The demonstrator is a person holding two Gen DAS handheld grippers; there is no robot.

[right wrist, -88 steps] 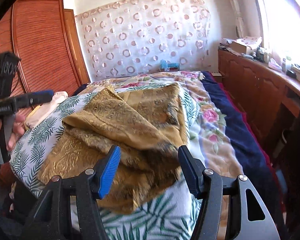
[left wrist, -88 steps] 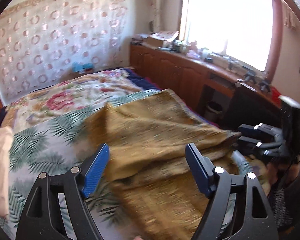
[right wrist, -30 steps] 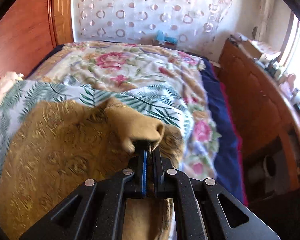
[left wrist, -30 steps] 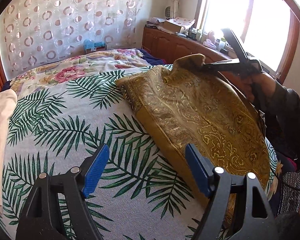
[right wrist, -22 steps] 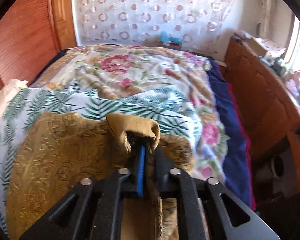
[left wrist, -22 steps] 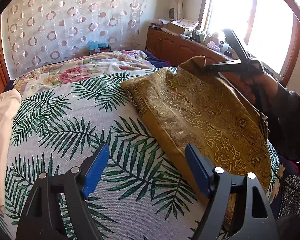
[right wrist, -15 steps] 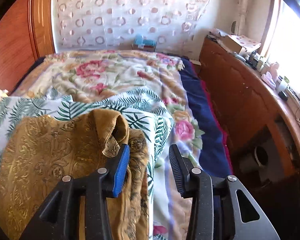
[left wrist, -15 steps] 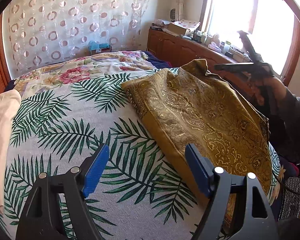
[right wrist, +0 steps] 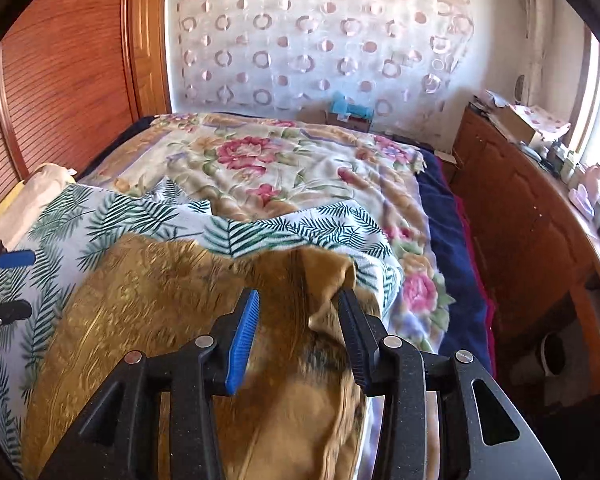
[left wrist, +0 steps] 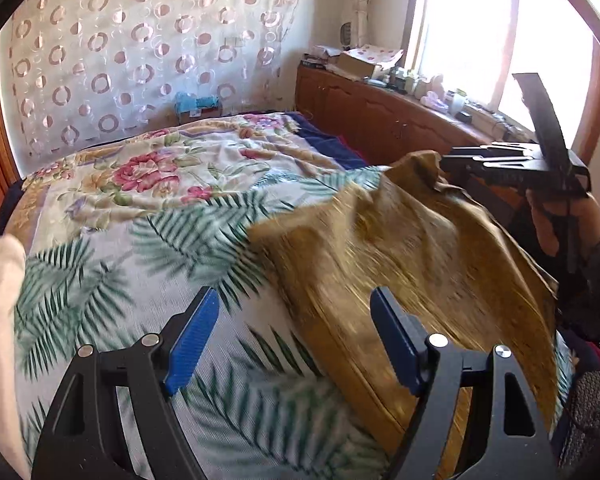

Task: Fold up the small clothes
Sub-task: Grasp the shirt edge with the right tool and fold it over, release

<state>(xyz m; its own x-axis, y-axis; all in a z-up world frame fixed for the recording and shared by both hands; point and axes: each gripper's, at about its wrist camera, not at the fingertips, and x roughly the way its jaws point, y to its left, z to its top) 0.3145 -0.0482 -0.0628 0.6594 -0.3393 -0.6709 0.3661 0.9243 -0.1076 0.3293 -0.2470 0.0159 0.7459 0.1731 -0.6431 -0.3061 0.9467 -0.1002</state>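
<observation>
The gold garment (right wrist: 148,312) lies spread on the palm-leaf sheet (left wrist: 112,264); its bunched corner sits between the parted jaws of the right gripper (right wrist: 296,320), unpinched. The left gripper (left wrist: 292,334) hovers open beside its edge

Motion blurs the cloth (left wrist: 400,248) and the palm-leaf sheet (left wrist: 112,280) in the left view, while the right view's bottom edge cuts the cloth off.
</observation>
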